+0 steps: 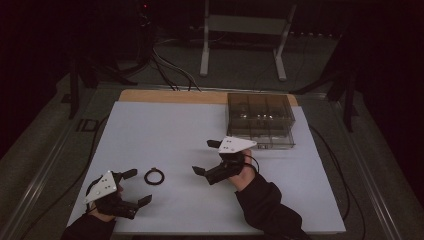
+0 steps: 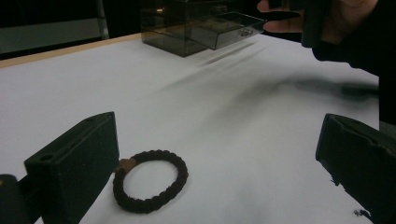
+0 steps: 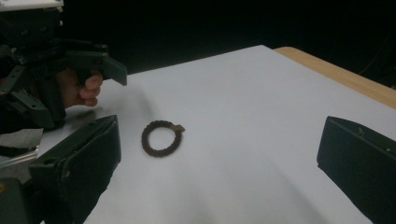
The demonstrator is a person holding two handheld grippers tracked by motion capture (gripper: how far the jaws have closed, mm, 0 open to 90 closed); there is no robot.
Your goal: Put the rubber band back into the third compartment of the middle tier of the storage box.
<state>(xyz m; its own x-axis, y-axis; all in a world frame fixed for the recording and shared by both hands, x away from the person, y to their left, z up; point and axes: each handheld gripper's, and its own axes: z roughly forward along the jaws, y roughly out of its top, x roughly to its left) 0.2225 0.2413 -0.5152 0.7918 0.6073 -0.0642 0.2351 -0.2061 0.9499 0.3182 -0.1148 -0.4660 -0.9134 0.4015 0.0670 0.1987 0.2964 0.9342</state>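
Dark braided hair tie (image 1: 154, 176) flat on the white desk (image 1: 165, 130), between both grippers; just beside the left gripper (image 1: 134, 187), close by one of its wide-open jaws, untouched. Right gripper (image 1: 206, 157) farther off, jaws spread wide, holding nothing. Smoky clear drawer box (image 1: 260, 120) at desk's far edge

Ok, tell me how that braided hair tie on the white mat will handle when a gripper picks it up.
The braided hair tie looks like a soft, thin loop, so it will likely sag floppy once lifted. It probably weighs very little. Lying flat on the white mat, it shouldn't roll, but it may slide ahead of the open left gripper rather than lift cleanly.
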